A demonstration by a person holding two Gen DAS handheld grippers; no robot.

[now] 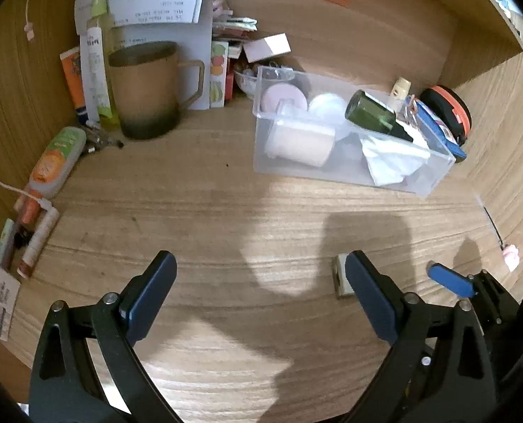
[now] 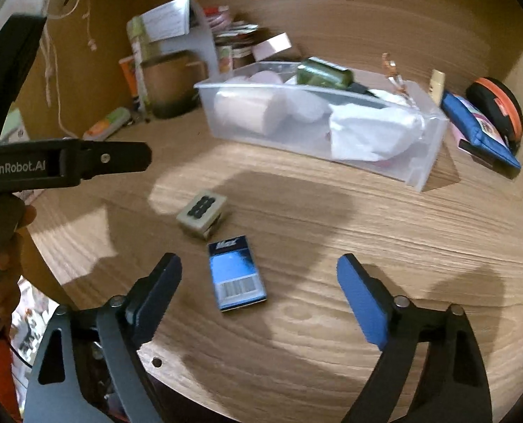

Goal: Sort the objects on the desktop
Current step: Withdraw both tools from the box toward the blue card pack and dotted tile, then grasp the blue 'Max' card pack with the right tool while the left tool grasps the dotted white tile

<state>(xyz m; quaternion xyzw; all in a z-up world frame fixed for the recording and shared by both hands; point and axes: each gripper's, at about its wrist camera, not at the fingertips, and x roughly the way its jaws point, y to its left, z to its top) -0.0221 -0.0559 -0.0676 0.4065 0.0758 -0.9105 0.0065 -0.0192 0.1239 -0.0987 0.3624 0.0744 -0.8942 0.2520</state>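
A clear plastic bin (image 1: pixel 346 172) (image 2: pixel 307 144) stands on the wooden desk and holds a green bottle (image 1: pixel 374 112), a pale roll (image 2: pixel 247 109), white tissue (image 2: pixel 374 134) and round pads. A small blue box (image 2: pixel 237 275) lies flat on the desk, between and just ahead of my right gripper's fingertips. A small grey block (image 2: pixel 201 213) sits just beyond it; its edge shows by my left gripper's right finger (image 1: pixel 340 275). My right gripper (image 2: pixel 259 273) is open and empty. My left gripper (image 1: pixel 261 268) is open and empty over bare desk.
A brown mug (image 1: pixel 148 88), tubes and papers stand at the back left. A green-orange tube (image 1: pixel 57 158) lies by the left wall. A blue pouch (image 2: pixel 480 130) and black-orange round case (image 2: pixel 497 109) sit right of the bin. The other gripper's body (image 2: pixel 64 165) is at left.
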